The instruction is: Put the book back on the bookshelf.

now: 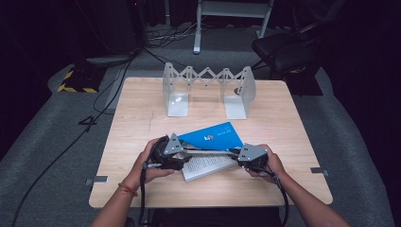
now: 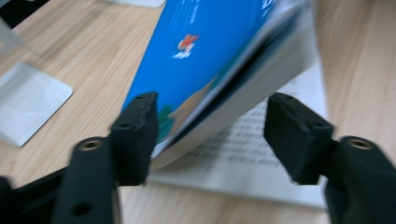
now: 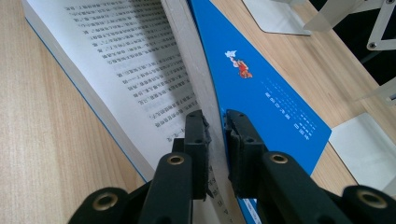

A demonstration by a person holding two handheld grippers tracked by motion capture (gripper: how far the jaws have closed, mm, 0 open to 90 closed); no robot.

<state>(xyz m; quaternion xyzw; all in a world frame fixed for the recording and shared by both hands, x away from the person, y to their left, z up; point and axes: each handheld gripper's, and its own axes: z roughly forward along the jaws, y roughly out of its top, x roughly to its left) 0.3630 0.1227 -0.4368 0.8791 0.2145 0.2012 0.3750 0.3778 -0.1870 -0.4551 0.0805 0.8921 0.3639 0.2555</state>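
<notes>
The right claw (image 3: 215, 140) is pinching the blue book (image 1: 210, 137)'s lifted half while the left claw (image 2: 210, 135) is waiting wide around it, so closing slowly would be kindest to the pages.

Blue-covered book (image 1: 211, 146) — open, mid-table

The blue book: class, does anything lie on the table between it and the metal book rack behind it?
Nothing visible. Bare table separates the blue book from the rack. The right gripper pinches its raised half; the left gripper straddles it, open.
</notes>
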